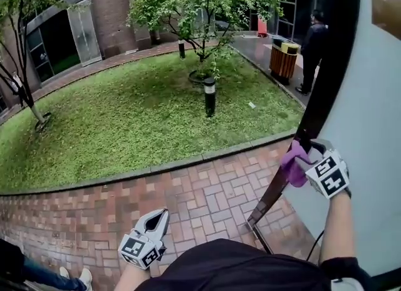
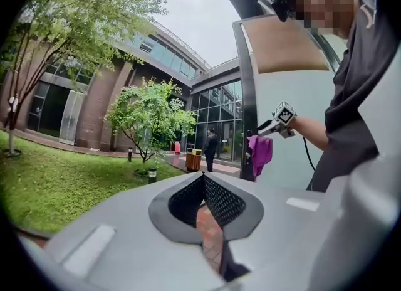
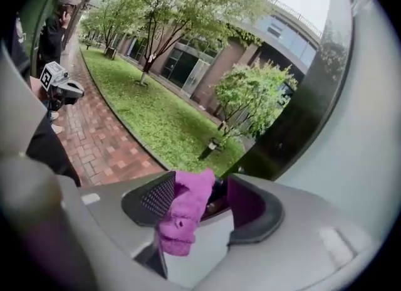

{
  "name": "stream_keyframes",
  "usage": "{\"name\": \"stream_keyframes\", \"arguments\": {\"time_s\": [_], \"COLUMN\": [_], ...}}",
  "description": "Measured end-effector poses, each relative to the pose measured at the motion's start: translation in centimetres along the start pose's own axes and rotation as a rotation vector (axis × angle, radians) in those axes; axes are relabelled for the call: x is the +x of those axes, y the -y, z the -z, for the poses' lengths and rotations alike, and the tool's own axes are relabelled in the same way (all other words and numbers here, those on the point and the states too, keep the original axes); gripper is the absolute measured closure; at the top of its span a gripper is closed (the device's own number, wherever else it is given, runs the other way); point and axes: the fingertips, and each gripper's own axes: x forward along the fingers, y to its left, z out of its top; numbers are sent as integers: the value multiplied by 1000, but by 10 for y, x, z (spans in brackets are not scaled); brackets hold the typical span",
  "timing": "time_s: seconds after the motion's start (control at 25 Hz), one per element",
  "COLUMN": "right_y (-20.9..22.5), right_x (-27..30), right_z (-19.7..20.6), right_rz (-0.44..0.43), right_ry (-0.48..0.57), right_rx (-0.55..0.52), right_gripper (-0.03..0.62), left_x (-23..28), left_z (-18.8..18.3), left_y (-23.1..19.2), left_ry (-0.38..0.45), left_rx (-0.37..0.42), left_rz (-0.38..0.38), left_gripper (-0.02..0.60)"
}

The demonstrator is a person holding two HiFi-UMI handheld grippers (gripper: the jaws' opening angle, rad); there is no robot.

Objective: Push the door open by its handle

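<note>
The door is a pale panel with a dark edge running down its left side. My right gripper is up against that edge at about handle height. Its jaws stand wide apart, and a purple cloth is draped over its left finger, hanging loose. A dark part of the door shows between the jaws; I cannot tell whether they touch it. In the head view the cloth hangs in front of the dark edge. My left gripper is low over the brick paving, its tips together with nothing between them.
Red brick paving lies underfoot, bordered by a curb and a lawn with a tree and a short black bollard lamp. A wooden bin and a person in dark clothes stand at the far right.
</note>
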Motion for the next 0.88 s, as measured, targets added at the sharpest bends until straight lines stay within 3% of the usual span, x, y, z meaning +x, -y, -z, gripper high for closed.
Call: {"name": "stream_keyframes", "arguments": {"time_s": [0.08,0.16,0.24,0.32,0.4,0.44,0.48,0.56,0.64,0.72,0.88], "right_y": [7,-20,-86,-163,-231,-257,-277,-306,-330,-341,-343], "right_x": [-33,-68,-90,-83,-50,-29,-6,33,51,54,56], "right_z": [-34,-76,-114,-127,-111,-96,-79,-45,-22,-17,-30], "right_rz": [81,25,-228,-579,-873,-949,-969,-916,-893,-908,-925], "right_ry": [132,339,574,727,740,714,681,594,514,497,517], "right_rx": [-39,-81,-52,97,301,412,515,647,657,594,536], "right_gripper": [333,333,333,335,336,340,363,523,594,594,594], "left_x": [2,1,-1,-1,0,-1,-2,-8,-15,-18,-21], "left_z": [3,8,8,10,14,17,22,39,52,61,61], "left_y": [2,5,9,12,15,16,16,12,9,9,7], "left_ry": [-12,-20,-25,-26,-33,-40,-46,-57,-68,-75,-74], "left_rx": [0,-20,-36,-42,-55,-65,-78,-123,-186,-219,-214], "left_rz": [3,-3,-7,-1,-1,-6,-11,-26,-43,-52,-42], "left_gripper": [583,583,583,583,583,583,583,583,583,583,583]}}
